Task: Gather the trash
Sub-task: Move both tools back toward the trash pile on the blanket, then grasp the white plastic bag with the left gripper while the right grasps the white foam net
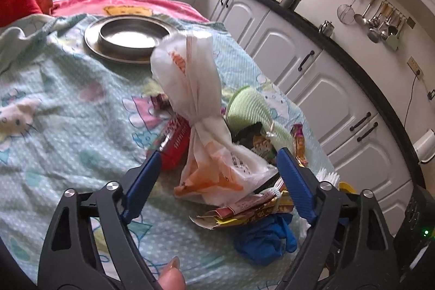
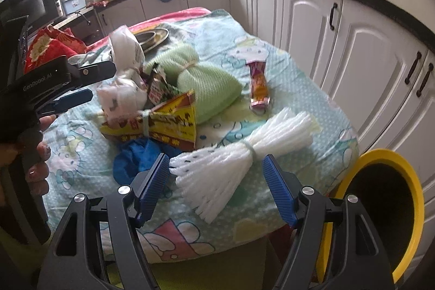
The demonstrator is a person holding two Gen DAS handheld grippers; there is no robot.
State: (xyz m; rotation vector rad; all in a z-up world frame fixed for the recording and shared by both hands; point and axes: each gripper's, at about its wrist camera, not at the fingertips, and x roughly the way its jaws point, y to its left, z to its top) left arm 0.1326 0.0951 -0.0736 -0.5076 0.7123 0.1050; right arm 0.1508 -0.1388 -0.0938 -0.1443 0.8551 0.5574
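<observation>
White foam net bundle (image 2: 231, 170) sits between wide-open, empty right gripper (image 2: 216, 167) fingers, near yellow bin (image 2: 391, 162). Pinch at tied waist. Left gripper (image 1: 217, 165) open, empty, straddling knotted white bag (image 1: 201, 110).

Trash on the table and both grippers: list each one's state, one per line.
left gripper: open, white plastic bag between its fingers, not gripped
right gripper: open, around the white foam net
white plastic bag: tied at the middle, standing up
white foam net: tied, lying flat
green foam net: tied, lying
yellow wrapper: crumpled, banded
blue glove: crumpled
snack wrapper: flat, apart
yellow bin: open
</observation>
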